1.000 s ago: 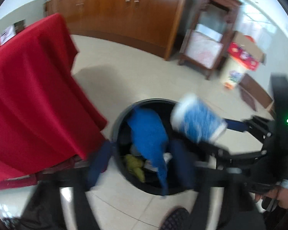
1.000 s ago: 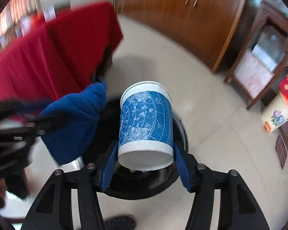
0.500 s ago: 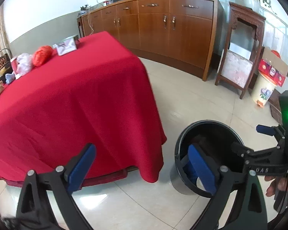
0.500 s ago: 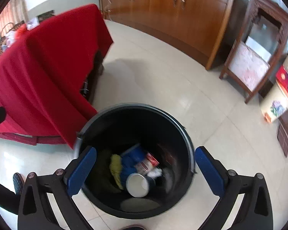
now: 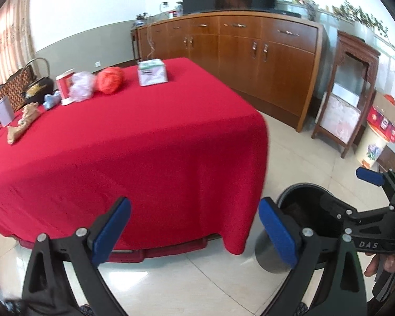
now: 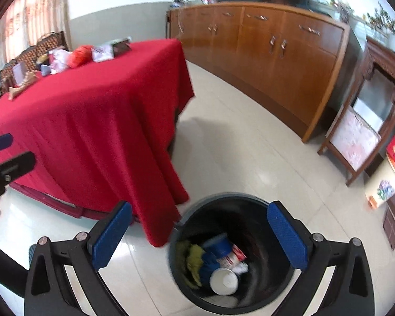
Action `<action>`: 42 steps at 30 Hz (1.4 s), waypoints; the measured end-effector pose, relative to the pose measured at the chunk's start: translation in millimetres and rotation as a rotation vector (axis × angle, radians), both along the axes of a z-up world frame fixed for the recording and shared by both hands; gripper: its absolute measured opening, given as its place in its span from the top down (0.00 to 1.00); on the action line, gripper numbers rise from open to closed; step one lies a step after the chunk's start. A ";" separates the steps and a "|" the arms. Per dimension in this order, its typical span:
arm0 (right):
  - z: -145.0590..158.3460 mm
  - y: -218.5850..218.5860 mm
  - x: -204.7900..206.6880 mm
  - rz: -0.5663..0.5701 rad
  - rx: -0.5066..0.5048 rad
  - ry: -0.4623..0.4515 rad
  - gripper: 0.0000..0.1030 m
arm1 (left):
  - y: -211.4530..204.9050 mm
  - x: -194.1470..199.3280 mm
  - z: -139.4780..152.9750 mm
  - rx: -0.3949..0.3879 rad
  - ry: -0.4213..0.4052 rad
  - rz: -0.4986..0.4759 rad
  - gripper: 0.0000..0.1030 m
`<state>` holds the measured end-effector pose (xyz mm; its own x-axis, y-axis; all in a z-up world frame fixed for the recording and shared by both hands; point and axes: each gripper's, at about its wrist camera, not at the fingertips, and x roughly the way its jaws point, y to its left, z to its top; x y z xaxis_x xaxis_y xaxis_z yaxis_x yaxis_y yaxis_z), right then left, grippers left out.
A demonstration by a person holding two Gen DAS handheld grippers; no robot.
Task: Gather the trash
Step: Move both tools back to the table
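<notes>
Both tongs, left (image 5: 194, 226) and right (image 6: 200, 233), have just released; cup (image 6: 223, 280) and cloth (image 6: 209, 266) now lie in the bin (image 6: 276, 289), more trash waits on the desk (image 5: 144, 137).

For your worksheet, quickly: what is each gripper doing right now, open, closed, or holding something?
Left gripper: open, holding nothing.
Right gripper: open, holding nothing, above the bin.

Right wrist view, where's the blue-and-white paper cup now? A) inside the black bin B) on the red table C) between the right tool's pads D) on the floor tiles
A: the cup lies among trash inside the black bin; the right tool is open, nothing between its pads.
</notes>
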<state>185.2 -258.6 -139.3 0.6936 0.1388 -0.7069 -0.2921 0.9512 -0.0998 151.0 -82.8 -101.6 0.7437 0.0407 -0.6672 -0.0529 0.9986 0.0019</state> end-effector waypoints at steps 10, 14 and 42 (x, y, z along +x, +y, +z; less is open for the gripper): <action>52.3 90.4 -1.1 0.125 0.051 -0.111 0.00 | 74.3 -13.4 24.7 -0.018 -0.063 0.101 0.05; 67.9 123.2 -0.2 0.155 0.058 -0.127 0.00 | 103.3 -18.6 32.2 -0.025 -0.089 0.145 0.05; 76.3 336.8 163.7 0.267 0.052 -0.031 0.33 | 359.4 71.4 30.2 0.053 -0.091 0.458 0.17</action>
